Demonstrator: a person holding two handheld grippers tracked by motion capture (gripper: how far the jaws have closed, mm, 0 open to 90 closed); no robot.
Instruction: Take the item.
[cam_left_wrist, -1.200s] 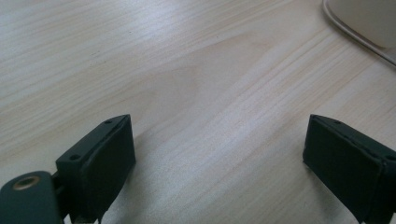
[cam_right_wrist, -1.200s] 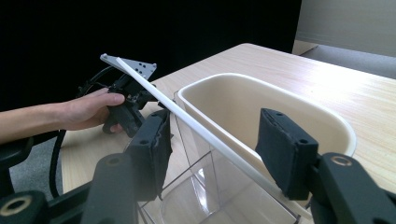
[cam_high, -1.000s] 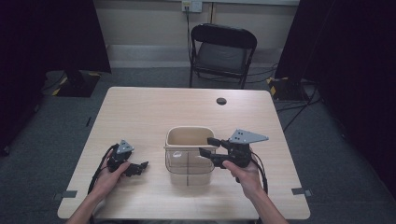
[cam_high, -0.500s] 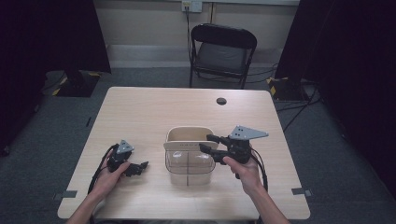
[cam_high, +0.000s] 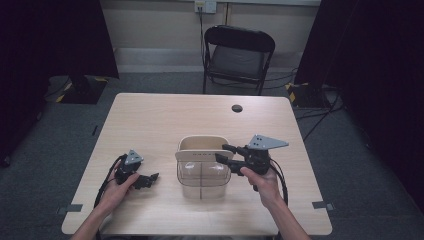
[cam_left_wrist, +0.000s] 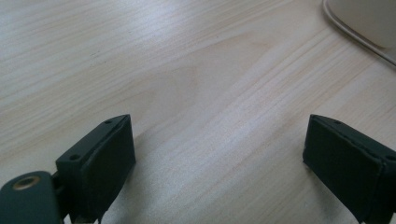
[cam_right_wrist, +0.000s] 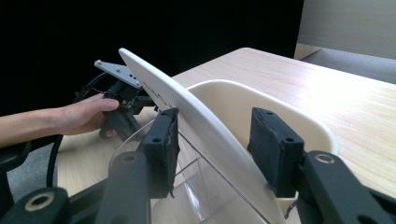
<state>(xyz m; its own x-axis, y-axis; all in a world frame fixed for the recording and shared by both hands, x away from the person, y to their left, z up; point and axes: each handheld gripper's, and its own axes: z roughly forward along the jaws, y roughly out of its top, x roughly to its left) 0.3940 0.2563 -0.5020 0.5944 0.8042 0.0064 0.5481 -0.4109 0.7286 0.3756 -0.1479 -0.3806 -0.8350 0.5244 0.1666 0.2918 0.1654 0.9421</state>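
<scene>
The cream bin (cam_high: 202, 165) sits near the middle of the table (cam_high: 165, 117), toward the person's edge, its lid (cam_right_wrist: 187, 126) tipped up on a slant. The right gripper (cam_high: 226, 154) comes at the bin from the bin's right side, and its jaws have just been closing onto that lid: one pad each side of the thin panel, pinching it. The lid's long edge runs across the jaws. The left gripper (cam_high: 147, 180) rests well left of the bin, jaws wide apart and empty.

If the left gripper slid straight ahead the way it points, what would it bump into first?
Probably the cream bin: the left gripper points across bare table toward it, its jaws open and empty.
</scene>
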